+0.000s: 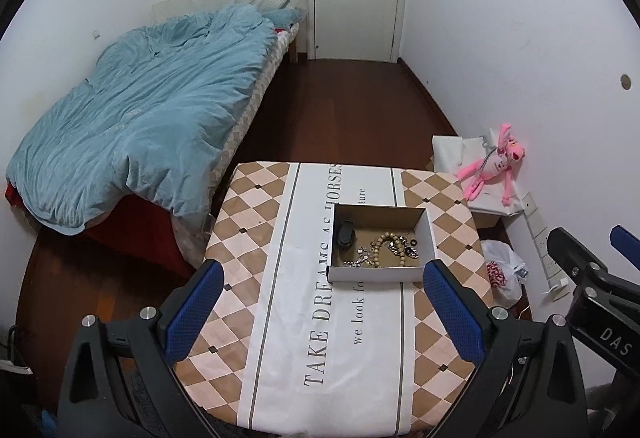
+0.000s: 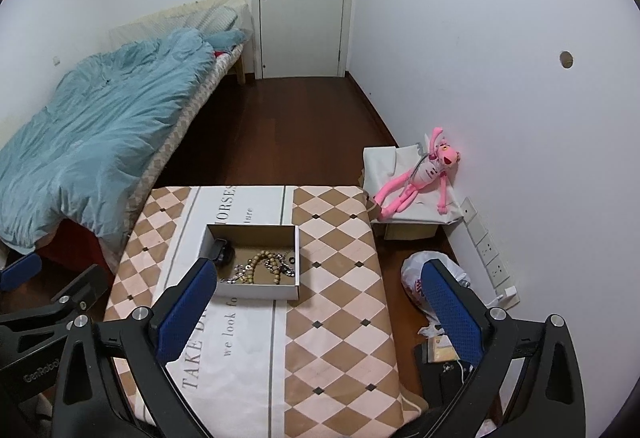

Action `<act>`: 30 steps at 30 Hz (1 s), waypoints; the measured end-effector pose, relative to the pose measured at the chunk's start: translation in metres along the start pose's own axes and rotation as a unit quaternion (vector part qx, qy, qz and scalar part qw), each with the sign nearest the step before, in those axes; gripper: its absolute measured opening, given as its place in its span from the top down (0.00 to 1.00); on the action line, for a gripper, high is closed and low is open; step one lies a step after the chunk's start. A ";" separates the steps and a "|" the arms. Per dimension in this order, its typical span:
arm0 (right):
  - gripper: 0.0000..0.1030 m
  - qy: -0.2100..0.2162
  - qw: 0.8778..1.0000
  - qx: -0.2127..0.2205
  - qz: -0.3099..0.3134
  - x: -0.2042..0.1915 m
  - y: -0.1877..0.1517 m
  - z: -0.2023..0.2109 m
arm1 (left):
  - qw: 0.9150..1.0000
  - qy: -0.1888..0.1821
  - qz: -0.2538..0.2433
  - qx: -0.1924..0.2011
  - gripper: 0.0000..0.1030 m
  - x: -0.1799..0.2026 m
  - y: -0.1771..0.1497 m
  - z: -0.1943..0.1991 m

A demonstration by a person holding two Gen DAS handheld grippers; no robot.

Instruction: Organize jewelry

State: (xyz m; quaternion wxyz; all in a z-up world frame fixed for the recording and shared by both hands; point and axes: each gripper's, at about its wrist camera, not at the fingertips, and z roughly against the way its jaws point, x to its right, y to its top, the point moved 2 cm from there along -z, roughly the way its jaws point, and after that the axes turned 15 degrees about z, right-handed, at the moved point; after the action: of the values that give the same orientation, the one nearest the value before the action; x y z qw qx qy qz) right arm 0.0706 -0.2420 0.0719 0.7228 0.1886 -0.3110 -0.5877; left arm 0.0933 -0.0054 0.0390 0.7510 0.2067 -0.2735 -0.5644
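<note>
Nearest the left wrist camera, the left tongs [image 1: 320, 312] hang spread wide and empty above the near half of the desk [image 1: 248, 238], with the shallow cardboard box [image 1: 376, 272] just beyond their blue pads. Inside it a tangled heap of jewelry [image 1: 384, 248], wooden beads mixed with metal chains, lies toward the near right, and a small black object [image 1: 346, 232] sits at the left wall. At the right edge of this view the other tool shows only in part. From the right wrist camera, the right tongs [image 2: 320, 310] are likewise spread and hold nothing, hanging over the desk's right edge, the box [image 2: 256, 288] ahead to their left. Likely trouble is in the tangle: pinching one strand could drag its neighbours along, and the light box could slide on the smooth cloth [image 2: 256, 358] unless the other tongs steady it.
</note>
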 end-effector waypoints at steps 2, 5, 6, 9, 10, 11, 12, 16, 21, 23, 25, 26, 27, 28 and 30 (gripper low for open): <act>0.00 0.000 1.000 -0.009 0.003 -0.001 0.003 -0.011 | 1.000 0.009 -0.004 -0.003 0.01 0.002 0.003 -0.007; 0.00 0.006 1.000 -0.023 0.003 -0.002 0.006 -0.027 | 1.000 0.018 -0.006 -0.008 0.01 0.002 0.005 -0.015; 0.00 0.006 1.000 -0.027 0.003 -0.002 0.006 -0.032 | 1.000 0.019 -0.007 -0.010 0.01 0.002 0.006 -0.018; 0.00 0.010 0.999 -0.035 0.002 -0.003 0.006 -0.043 | 1.000 0.023 -0.007 -0.014 0.01 0.002 0.008 -0.024; 0.00 0.009 0.999 -0.037 0.003 -0.003 0.006 -0.044 | 1.000 0.024 -0.008 -0.015 0.01 0.002 0.007 -0.026; 0.00 0.010 0.999 -0.039 0.002 -0.004 0.005 -0.047 | 1.000 0.025 -0.007 -0.016 0.01 0.002 0.008 -0.027; 0.00 0.011 0.999 -0.041 0.000 -0.004 0.005 -0.048 | 0.999 0.025 -0.008 -0.018 0.01 0.002 0.008 -0.029; 0.00 0.013 0.999 -0.045 0.001 -0.005 0.005 -0.050 | 0.999 0.024 -0.003 -0.028 0.01 0.001 0.006 -0.034; 0.00 0.013 0.999 -0.049 0.004 -0.006 0.005 -0.052 | 0.999 0.026 -0.001 -0.030 0.01 0.001 0.006 -0.037; 0.00 0.014 0.999 -0.050 0.004 -0.007 0.004 -0.052 | 0.999 0.026 -0.001 -0.031 0.01 0.000 0.005 -0.037; 0.00 0.013 0.999 -0.049 0.004 -0.006 0.005 -0.052 | 0.999 0.025 0.000 -0.030 0.01 0.000 0.005 -0.037; 0.00 0.013 0.999 -0.049 0.005 -0.007 0.005 -0.053 | 0.999 0.026 0.000 -0.031 0.01 0.000 0.005 -0.037; 0.00 0.014 0.999 -0.050 0.005 -0.007 0.004 -0.052 | 0.999 0.026 -0.001 -0.031 0.01 0.000 0.005 -0.037; 0.00 0.014 0.999 -0.049 0.005 -0.007 0.004 -0.052 | 0.999 0.025 -0.001 -0.030 0.01 0.000 0.005 -0.037; 0.00 0.014 0.999 -0.050 0.006 -0.007 0.003 -0.053 | 0.999 0.027 -0.001 -0.030 0.01 0.000 0.005 -0.037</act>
State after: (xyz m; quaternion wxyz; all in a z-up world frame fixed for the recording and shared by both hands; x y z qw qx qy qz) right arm 0.1076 -0.2394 0.0338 0.7390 0.1587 -0.2726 -0.5953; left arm 0.1211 -0.0035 0.0140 0.7635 0.1994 -0.2357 -0.5673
